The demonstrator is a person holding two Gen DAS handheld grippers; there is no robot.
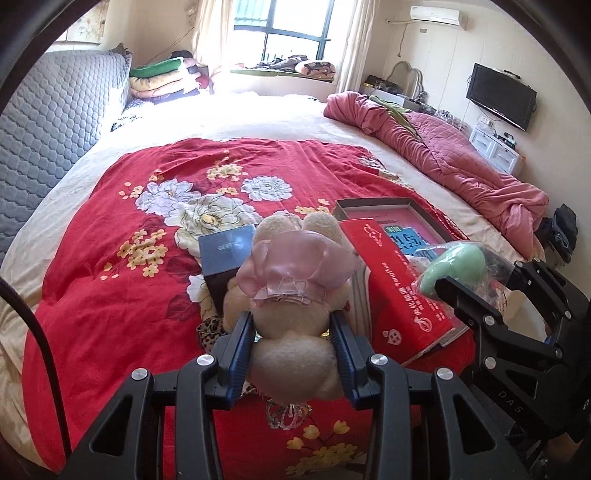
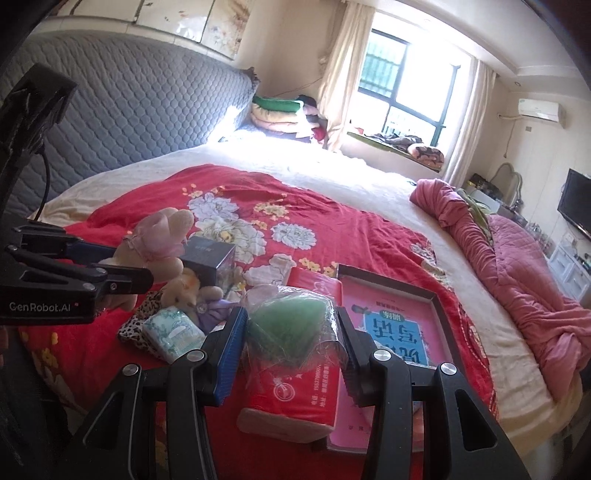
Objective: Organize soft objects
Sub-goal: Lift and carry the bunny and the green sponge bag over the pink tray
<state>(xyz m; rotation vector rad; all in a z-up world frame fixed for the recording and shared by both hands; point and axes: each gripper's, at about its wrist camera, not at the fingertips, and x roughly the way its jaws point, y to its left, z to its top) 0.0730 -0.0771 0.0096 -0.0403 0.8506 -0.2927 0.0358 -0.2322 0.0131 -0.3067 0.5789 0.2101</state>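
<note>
From my left wrist feed, a red floral bedspread [image 1: 122, 236] covers the near half of the cream bed sheet [image 1: 280, 118]. At two o'clock a crumpled pink quilt [image 1: 443, 155] lies along the bed's edge, with a wall-mounted television [image 1: 500, 96] beyond it. At twelve o'clock I see the window [image 1: 284, 27], an air conditioner [image 1: 436, 14] at one o'clock, folded blankets [image 1: 162, 79] at eleven, and the grey quilted headboard [image 1: 48, 122] at nine.
</note>
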